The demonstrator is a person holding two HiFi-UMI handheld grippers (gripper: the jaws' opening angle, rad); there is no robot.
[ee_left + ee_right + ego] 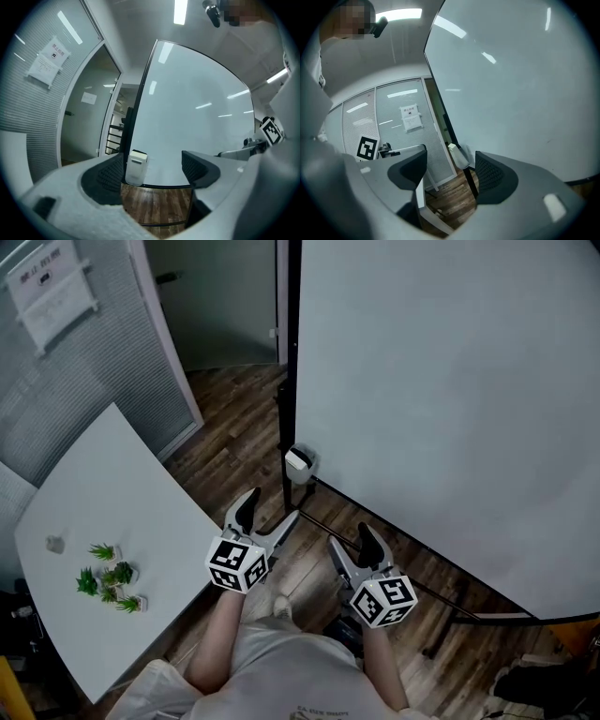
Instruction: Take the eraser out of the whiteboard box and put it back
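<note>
**Jaws open and empty, box nearer the left gripper**

Head view: left gripper [267, 519] and right gripper [353, 549] both have their jaws parted and hold nothing. The whiteboard box [298, 463] sits upright at the whiteboard [450, 409] lower corner. It lies at 1 o'clock from the left gripper and 11 o'clock from the right, and the left is nearer.

Left gripper view: the box [136, 167] shows in the gap, close to the 9 o'clock jaw and touching neither.

Right gripper view: the box [457, 155] is farther off, at 12 o'clock.

The eraser can't be told apart from the box and is probably inside it.

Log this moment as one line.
stage: before pickup | left gripper: open, empty | right gripper: open, empty | box: at whiteboard lower corner, untouched, ahead of both grippers
</note>
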